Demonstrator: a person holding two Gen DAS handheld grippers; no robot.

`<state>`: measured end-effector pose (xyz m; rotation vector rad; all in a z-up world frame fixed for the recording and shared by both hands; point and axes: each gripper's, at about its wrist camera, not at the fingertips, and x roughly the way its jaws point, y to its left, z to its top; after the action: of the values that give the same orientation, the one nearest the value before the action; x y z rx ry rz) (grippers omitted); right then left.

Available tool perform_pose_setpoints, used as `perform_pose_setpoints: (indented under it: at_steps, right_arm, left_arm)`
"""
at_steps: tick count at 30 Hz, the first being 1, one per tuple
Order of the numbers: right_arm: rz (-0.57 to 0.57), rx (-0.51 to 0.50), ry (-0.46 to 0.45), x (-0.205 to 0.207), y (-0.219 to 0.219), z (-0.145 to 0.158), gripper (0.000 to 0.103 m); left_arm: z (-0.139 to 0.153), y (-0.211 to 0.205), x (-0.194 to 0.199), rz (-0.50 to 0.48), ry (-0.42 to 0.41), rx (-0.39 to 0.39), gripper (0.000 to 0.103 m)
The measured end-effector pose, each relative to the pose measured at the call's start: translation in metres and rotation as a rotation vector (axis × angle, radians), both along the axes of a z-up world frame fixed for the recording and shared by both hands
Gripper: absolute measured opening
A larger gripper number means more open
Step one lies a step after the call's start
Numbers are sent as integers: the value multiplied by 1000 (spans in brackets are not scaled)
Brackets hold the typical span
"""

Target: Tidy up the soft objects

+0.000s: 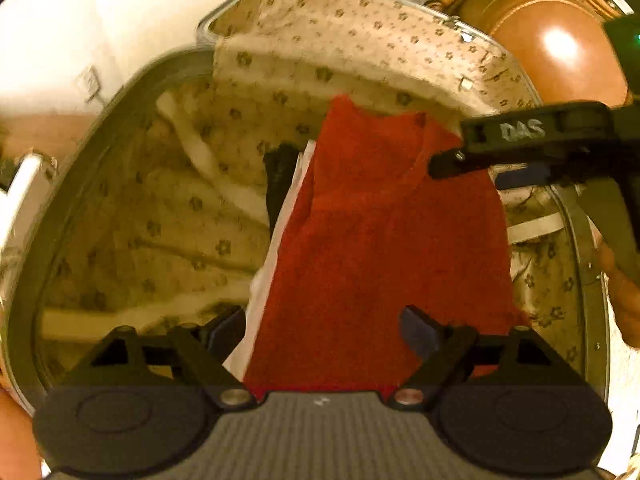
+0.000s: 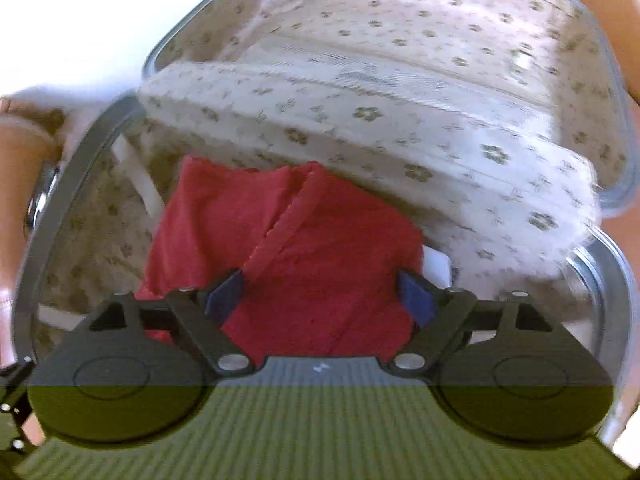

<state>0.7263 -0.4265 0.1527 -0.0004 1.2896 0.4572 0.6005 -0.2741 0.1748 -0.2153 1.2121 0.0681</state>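
A red towel (image 1: 384, 240) lies in an open suitcase (image 1: 100, 120) lined with flowered cream fabric. My left gripper (image 1: 322, 332) is open, its blue pads spread either side of the towel's near end and low over it. In the left wrist view my right gripper (image 1: 444, 164) reaches in from the right, over the towel's far right corner. In its own view the right gripper (image 2: 320, 294) is open, with the red towel (image 2: 312, 240) lying folded between and under its fingers. Whether either gripper touches the cloth is unclear.
A white cloth (image 1: 264, 292) and a black item (image 1: 280, 176) lie left of the towel. The lid's lining flap (image 2: 360, 128) hangs over the far side. A brown leather furniture piece (image 1: 552, 40) stands behind. A hand (image 1: 624, 300) is at the right rim.
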Motion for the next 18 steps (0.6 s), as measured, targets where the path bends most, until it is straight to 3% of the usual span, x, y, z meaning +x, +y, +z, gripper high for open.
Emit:
perform_pose_setpoints:
  at_steps: [8, 12, 18]
  right_arm:
    - [-232, -2, -4, -2, -33, 33, 92]
    - [-281, -66, 1, -4, -38, 41, 92]
    - [-369, -98, -16, -9, -35, 62, 92]
  left_arm:
    - [21, 18, 44, -5, -19, 6, 92]
    - [35, 8, 66, -45, -8, 65, 94]
    - [53, -6, 91, -79, 4, 68, 96]
